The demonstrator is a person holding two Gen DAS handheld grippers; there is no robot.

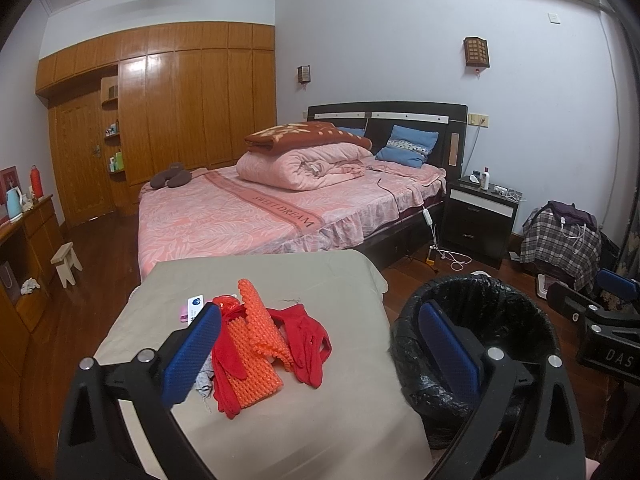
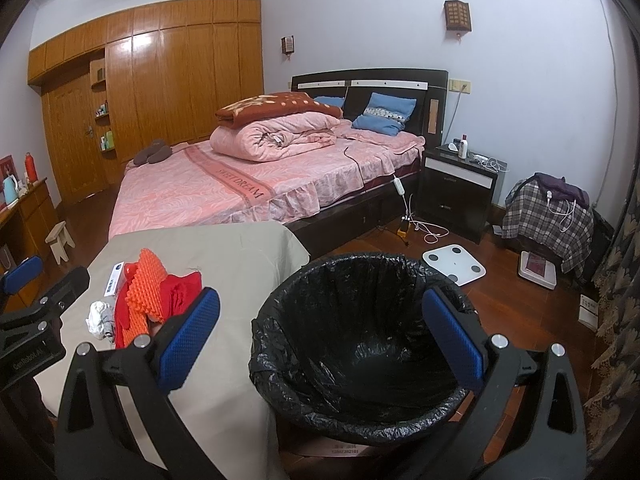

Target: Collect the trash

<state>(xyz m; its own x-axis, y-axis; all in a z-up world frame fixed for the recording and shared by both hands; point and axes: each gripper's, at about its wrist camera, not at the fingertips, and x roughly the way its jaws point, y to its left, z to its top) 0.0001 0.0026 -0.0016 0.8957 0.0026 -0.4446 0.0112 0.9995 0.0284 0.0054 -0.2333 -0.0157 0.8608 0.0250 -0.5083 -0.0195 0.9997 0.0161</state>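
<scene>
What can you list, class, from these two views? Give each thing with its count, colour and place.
table: one, beige cloth, foreground
foam net: one, orange, on table
gloves: red, count unclear, beside net
crumpled paper: one, white, table's left
small box: one, white, behind net
bin: one, black liner, right of table
bed: one, pink, behind
scale: one, white, floor
left gripper: open, above table
right gripper: open, above bin

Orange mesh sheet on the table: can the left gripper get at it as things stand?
Probably yes. The left gripper is open, the orange mesh sheet lies on top of the pile just ahead of it, and nothing stands between them.
</scene>
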